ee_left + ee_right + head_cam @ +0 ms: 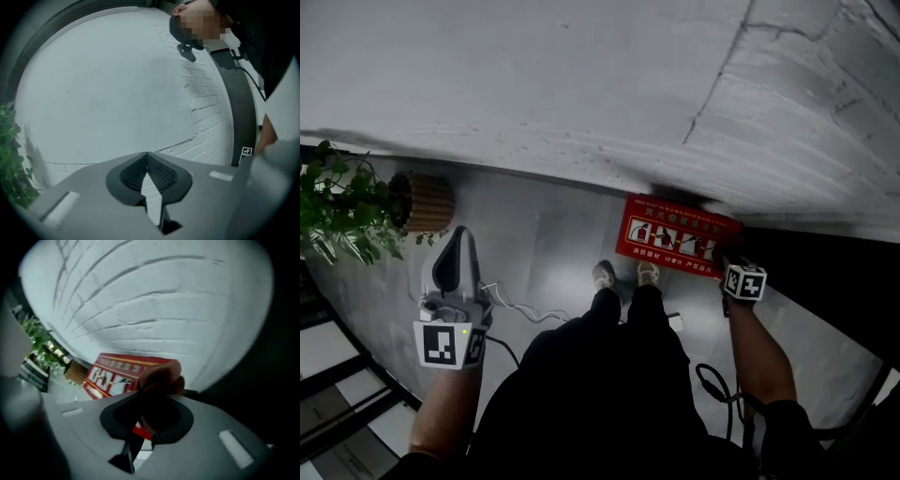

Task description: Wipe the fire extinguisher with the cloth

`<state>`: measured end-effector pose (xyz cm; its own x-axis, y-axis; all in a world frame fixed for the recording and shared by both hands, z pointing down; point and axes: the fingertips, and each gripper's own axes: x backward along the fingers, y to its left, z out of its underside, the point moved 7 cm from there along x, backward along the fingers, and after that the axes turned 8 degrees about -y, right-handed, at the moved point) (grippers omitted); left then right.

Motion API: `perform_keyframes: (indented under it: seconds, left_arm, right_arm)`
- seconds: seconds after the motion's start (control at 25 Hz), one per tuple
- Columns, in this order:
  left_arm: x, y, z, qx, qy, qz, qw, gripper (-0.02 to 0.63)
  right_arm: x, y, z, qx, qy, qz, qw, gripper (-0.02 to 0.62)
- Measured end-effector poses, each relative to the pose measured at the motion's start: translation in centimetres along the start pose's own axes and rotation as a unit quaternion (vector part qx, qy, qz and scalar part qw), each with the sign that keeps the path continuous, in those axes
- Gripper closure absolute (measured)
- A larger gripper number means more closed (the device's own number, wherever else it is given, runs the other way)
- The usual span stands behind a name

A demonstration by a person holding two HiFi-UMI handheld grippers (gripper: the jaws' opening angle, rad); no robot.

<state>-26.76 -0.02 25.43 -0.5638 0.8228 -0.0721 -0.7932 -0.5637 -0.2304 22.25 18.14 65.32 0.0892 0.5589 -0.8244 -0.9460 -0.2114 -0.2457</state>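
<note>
A red fire-extinguisher box (677,236) with white pictograms stands on the floor against the white brick wall; the right gripper view shows the box (115,373) too. No extinguisher itself shows. My right gripper (154,397) points steeply down toward the box and is shut on a bunched reddish-brown cloth (161,376). In the head view only its marker cube (744,281) shows, beside the box's right end. My left gripper (456,262) is held out at the left, aimed at the bare wall. Its tips (146,155) meet with nothing between them.
A leafy plant (337,211) in a wicker pot (424,202) stands at the left by the wall. White cable (525,309) trails on the grey floor near the person's shoes (625,275). A dark panel (830,277) adjoins the wall at the right.
</note>
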Motion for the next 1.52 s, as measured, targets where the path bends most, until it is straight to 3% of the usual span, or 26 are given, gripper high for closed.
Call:
perform_keyframes:
  seconds: [0.12,0.2,0.32,0.44,0.52,0.72,0.88,1.0,1.12,1.32,1.44,1.52]
  left_arm:
    - [1.6,1.2,-0.1,-0.008,0.006,-0.027,0.9996,0.609]
    - [3.0,2.0,-0.2,-0.013,0.014,-0.046,0.9988,0.609]
    - [6.1,3.8,-0.1,-0.018,0.036,-0.085,0.9956,0.609]
    - [8.7,4.9,-0.4,-0.029,0.055,-0.121,0.9907,0.609]
    - [9.9,5.2,-0.7,-0.035,0.062,-0.137,0.9880,0.609]
    - [10.7,4.5,-0.3,-0.029,0.076,-0.143,0.9864,0.609]
    - [8.4,3.4,0.2,-0.012,0.061,-0.118,0.9911,0.609]
    - [5.3,2.1,0.4,0.003,0.045,-0.082,0.9956,0.609]
    - [2.4,0.7,0.2,0.007,0.025,-0.047,0.9985,0.609]
    - [-1.2,-1.2,-0.5,0.007,0.008,-0.009,0.9999,0.609]
    - [-2.1,-1.1,-0.7,0.012,0.002,-0.006,0.9999,0.609]
    - [-2.0,-0.8,-0.7,0.010,-0.001,-0.008,0.9999,0.609]
  right_arm:
    - [-3.8,8.9,-2.3,0.010,0.003,-0.119,0.993,0.538]
    - [-6.9,14.3,-2.9,0.016,0.025,-0.174,0.984,0.538]
    - [-10.5,22.4,-2.1,0.100,0.082,-0.250,0.960,0.538]
    - [-12.6,27.5,-0.1,0.197,0.135,-0.291,0.927,0.538]
    - [-13.7,28.8,0.8,0.224,0.159,-0.293,0.916,0.537]
    - [-13.8,26.7,1.2,0.199,0.157,-0.275,0.927,0.538]
    - [-11.1,21.0,1.8,0.150,0.141,-0.247,0.947,0.540]
    - [-8.0,14.5,2.8,0.084,0.123,-0.197,0.969,0.540]
    - [-5.0,8.0,4.3,0.035,0.106,-0.142,0.984,0.540]
    - [-0.3,-0.3,7.9,-0.011,0.113,-0.059,0.992,0.540]
    - [2.3,-4.5,10.0,-0.040,0.129,0.023,0.991,0.540]
    - [3.8,-6.2,9.8,-0.056,0.105,0.056,0.991,0.540]
